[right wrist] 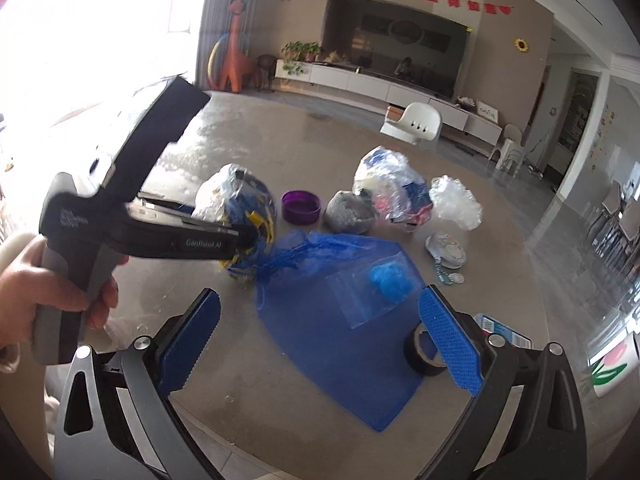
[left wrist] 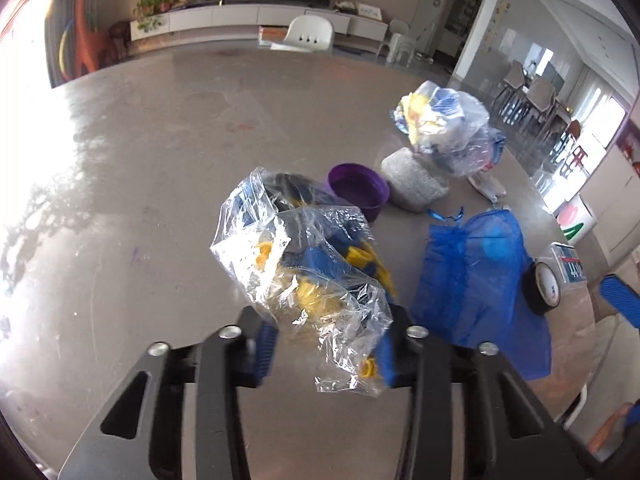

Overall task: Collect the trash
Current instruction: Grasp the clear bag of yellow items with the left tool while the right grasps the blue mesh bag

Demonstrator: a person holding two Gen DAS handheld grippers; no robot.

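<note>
My left gripper (left wrist: 326, 354) is shut on a clear plastic bag (left wrist: 304, 264) of blue and yellow scraps and holds it above the grey table (left wrist: 160, 200). The same bag shows in the right wrist view (right wrist: 236, 208), at the tip of the left gripper (right wrist: 240, 246). A blue mesh drawstring bag (right wrist: 344, 320) lies flat on the table, its gathered mouth next to the held bag; it also shows in the left wrist view (left wrist: 480, 288). My right gripper (right wrist: 320, 336) is open and empty, hovering over the mesh bag.
A purple tub (right wrist: 301, 207), a grey wad (right wrist: 349, 212), a second clear bag of scraps (right wrist: 394, 188), crumpled clear film (right wrist: 456, 202) and a small white wrapper (right wrist: 446, 250) lie beyond. A black tape roll (right wrist: 424, 350) and a blue-white packet (right wrist: 504, 330) sit right.
</note>
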